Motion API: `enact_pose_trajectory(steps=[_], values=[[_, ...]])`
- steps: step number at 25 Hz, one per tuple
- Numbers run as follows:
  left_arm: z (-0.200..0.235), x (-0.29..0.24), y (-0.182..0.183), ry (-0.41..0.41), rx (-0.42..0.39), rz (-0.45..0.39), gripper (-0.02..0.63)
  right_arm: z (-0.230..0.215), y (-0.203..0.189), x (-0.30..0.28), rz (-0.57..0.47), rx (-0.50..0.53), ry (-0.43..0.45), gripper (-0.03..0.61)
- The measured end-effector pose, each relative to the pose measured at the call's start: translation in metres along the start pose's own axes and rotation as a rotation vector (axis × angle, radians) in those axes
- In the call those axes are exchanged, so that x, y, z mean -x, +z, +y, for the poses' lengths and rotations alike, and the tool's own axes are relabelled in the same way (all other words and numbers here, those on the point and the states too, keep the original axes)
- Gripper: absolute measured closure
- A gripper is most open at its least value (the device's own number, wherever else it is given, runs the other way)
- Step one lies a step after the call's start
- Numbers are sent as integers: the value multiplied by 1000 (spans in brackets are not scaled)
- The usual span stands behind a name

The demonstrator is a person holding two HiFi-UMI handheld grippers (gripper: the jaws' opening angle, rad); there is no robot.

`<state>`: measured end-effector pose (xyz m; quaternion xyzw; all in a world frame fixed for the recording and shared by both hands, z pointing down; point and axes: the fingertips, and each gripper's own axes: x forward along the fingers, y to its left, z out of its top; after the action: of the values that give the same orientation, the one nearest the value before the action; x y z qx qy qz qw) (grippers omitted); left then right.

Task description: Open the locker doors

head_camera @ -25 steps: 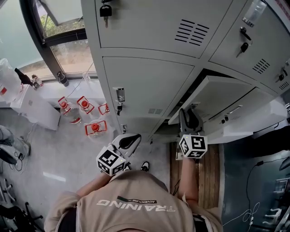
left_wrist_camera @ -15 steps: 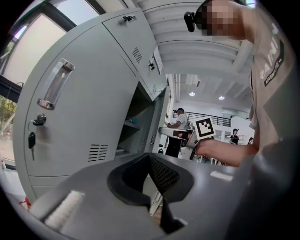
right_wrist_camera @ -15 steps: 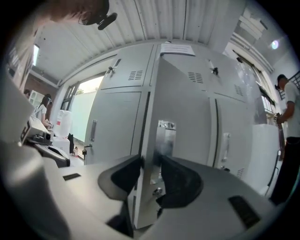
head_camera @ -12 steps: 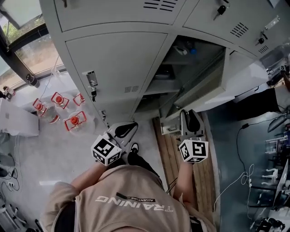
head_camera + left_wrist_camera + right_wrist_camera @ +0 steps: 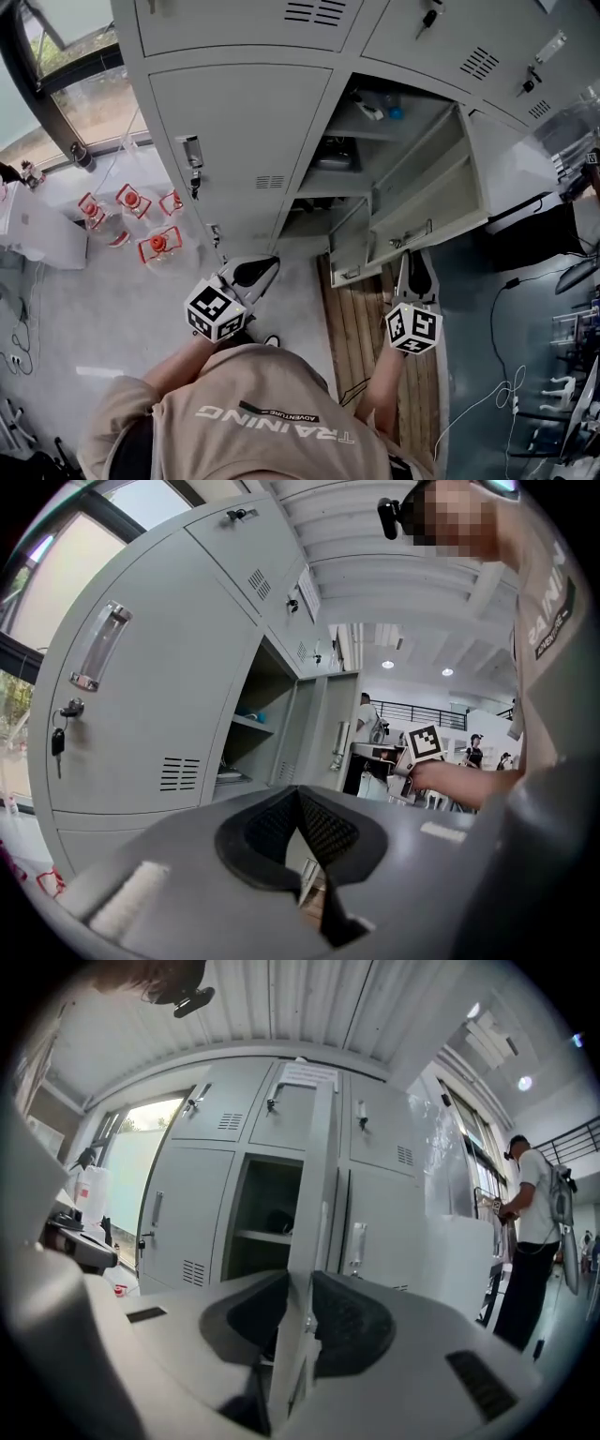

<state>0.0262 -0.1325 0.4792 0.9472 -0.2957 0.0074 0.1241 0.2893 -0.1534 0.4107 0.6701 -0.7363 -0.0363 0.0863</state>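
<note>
Right gripper [image 5: 298, 1290] clamped on the open locker door [image 5: 314, 1194] edge; I'd swing it wide along its hinge arc. Left gripper [image 5: 300, 803] closed, empty.

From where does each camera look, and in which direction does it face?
Head view: on the person's head, facing steeply down at the lockers; shirt, left gripper and right gripper show.
Left gripper view: on the left gripper, facing the lockers from low; its fingers meet, empty.
Right gripper view: on the right gripper, facing the lockers; its fingers grip the open door.
Shared: all three show the open door.
</note>
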Motion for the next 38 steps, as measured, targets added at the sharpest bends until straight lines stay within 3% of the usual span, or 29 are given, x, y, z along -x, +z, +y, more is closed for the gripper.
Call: enact_pose_trajectory(steps=[5,7,13,18,24,28,31,38], values=[[-18,1,3,53,-27,12,607,-22,-16,5,49,41,0,504],[-20,6,-1,90,-24,27,607,-24,-28,10,54,25,10,545],[-23,28,-26,168,-1,101,607,-2,-65,20,57,-19,49,566],[-8,57,-24,219,0,85,607,87,-95,18,128,-136,240,566],[39,95,-9,230,-15,19,607,209,-51,-6,81,-114,415,566],[75,135,4,209,-97,33,607,277,-16,-31,34,-93,431,566],[104,164,10,173,-116,48,607,321,6,-47,11,-89,427,566],[154,207,15,62,-104,66,607,394,49,-89,-52,-231,443,565]])
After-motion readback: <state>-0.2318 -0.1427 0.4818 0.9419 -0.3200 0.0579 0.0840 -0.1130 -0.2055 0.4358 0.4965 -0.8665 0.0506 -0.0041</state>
